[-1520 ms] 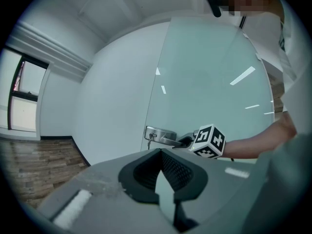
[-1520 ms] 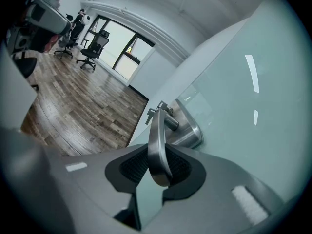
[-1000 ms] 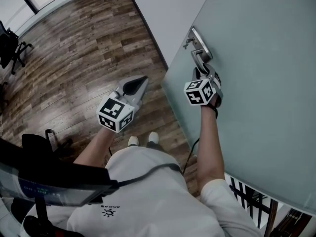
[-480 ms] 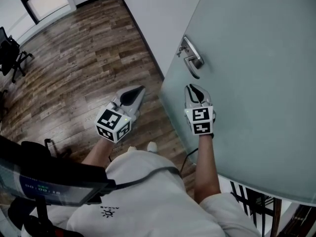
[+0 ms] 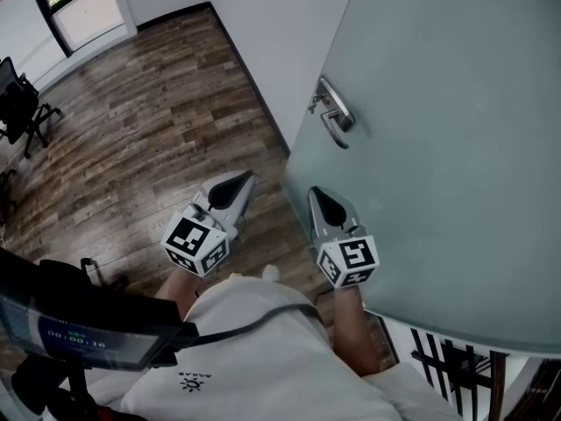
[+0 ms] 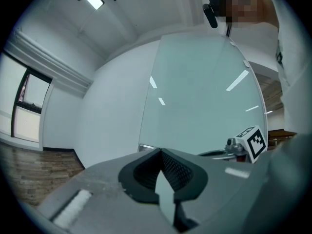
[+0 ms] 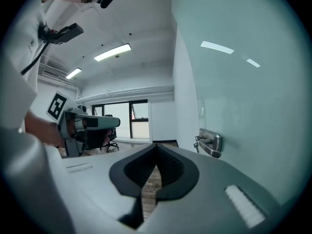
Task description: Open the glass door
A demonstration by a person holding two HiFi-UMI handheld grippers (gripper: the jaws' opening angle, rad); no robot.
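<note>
The frosted glass door [image 5: 438, 147] fills the right of the head view, its free edge standing out from the white wall. Its metal lever handle [image 5: 333, 112] is on the near face, and also shows in the right gripper view as the handle [image 7: 210, 144]. My right gripper [image 5: 318, 197] hangs below and short of the handle, apart from it. Its jaws are closing to a shut tip [image 7: 156, 149] with nothing between them. My left gripper [image 5: 244, 181] is beside it over the floor, shut and empty, its tip [image 6: 160, 152] pointing at the door's edge [image 6: 146, 106].
Wood plank floor [image 5: 131, 121] stretches to the left. A white wall [image 5: 263, 24] runs behind the door. An office chair [image 5: 22, 103] stands at the far left. A black railing [image 5: 447, 358] lies low on the right. Keys [image 7: 197, 143] hang by the handle.
My right gripper came away from the handle, drew back toward my body, rolled, and its jaws closed. The left gripper lifted a little.
</note>
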